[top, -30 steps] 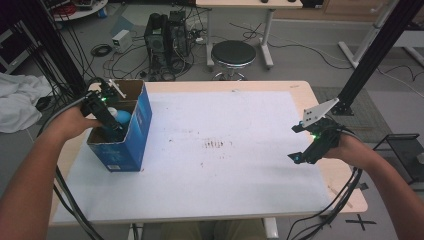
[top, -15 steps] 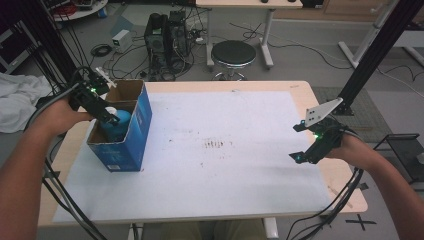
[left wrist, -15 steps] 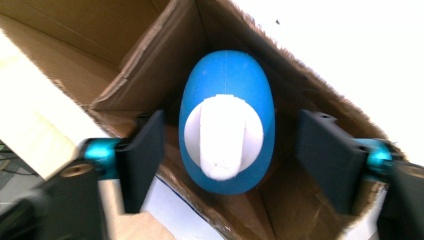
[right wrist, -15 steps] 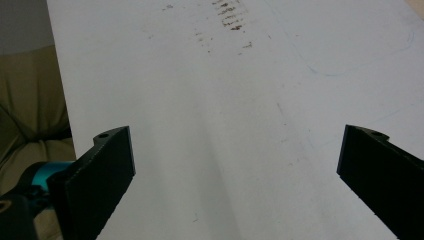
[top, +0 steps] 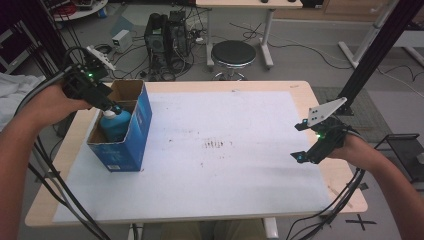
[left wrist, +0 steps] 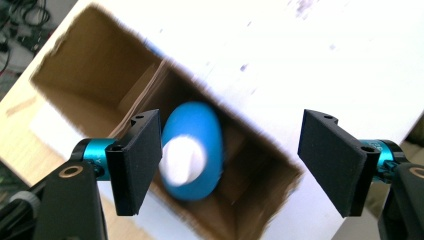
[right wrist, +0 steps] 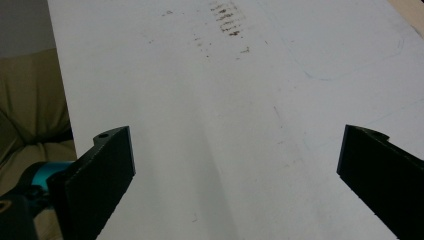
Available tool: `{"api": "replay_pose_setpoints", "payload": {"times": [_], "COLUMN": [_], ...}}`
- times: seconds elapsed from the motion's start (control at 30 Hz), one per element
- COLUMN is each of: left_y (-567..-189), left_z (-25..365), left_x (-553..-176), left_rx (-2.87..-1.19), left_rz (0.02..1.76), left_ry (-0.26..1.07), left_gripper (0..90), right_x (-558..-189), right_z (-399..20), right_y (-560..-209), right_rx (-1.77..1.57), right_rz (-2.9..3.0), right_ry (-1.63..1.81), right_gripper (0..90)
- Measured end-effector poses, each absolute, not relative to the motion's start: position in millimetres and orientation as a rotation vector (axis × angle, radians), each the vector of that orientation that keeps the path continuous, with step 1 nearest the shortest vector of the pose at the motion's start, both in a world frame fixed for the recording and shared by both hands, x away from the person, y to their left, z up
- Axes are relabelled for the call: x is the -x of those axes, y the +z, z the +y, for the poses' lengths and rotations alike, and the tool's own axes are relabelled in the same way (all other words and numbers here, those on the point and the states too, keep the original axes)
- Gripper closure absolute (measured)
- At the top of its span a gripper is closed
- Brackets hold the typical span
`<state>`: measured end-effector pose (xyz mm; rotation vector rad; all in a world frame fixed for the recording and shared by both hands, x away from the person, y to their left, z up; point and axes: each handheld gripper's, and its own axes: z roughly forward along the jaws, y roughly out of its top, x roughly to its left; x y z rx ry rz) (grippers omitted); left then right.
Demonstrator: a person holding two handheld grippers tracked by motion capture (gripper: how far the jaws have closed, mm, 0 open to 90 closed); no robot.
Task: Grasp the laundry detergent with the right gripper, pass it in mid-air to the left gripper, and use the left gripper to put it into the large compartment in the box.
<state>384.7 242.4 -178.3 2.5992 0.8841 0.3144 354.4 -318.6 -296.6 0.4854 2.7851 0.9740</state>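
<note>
A blue cardboard box [top: 127, 140] stands open-topped at the table's left side. Inside its near compartment sits a blue bottle [top: 114, 125] with a white cap. From above, the bottle [left wrist: 194, 150] lies low in the box [left wrist: 100, 80], below the jaws. My left gripper [top: 111, 106] hovers over the box's far-left rim, and in the left gripper view it [left wrist: 230, 165] is open with nothing between its jaws. My right gripper [top: 302, 156] hangs over the white sheet near the table's right edge, and seen from its own camera the gripper [right wrist: 235, 175] is open and empty.
A white sheet [top: 230, 165] covers most of the wooden table [top: 300, 89], with a dark smudge [top: 217, 144] at its middle. Beyond the table stand a black stool [top: 233, 54], a computer tower [top: 167, 35] and tangled cables. A black frame post [top: 372, 55] rises at the right.
My left gripper has lifted out of the box and drawn back to the far left, leaving the bottle inside. The right gripper has barely moved.
</note>
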Motion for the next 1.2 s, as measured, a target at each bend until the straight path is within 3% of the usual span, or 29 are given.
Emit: {"api": "replay_pose_setpoints", "payload": {"times": [0.3,0.7,0.8,1.0,1.1,1.2], "left_y": [-167,-187,-194,-205,-210,-215], "left_z": [188,110,97,80,74,71], "left_x": [-381,-392,-395,-397,-401,-405], "left_rx": [-2.551,-2.67,-2.708,-2.744,-2.774,-2.76], "left_rz": [0.662,0.413,0.378,0.331,0.331,0.358], "left_ry": [0.265,0.188,0.183,0.231,0.298,0.296], "left_gripper": [25.8,25.8,14.6,14.5,8.1,8.1], "right_x": [-351,-348,-348,-348,-348,-346], "right_z": [-315,-315,-315,-316,-316,-314], "right_y": [-295,-294,-294,-294,-294,-293], "right_rx": [-0.483,-0.482,-0.484,-0.484,-0.475,-0.49], "right_rz": [2.793,2.778,2.779,2.779,2.78,2.772], "right_ry": [0.964,0.977,0.979,0.981,0.979,0.976], "right_gripper": [1.0,1.0,1.0,1.0,1.0,1.0]}}
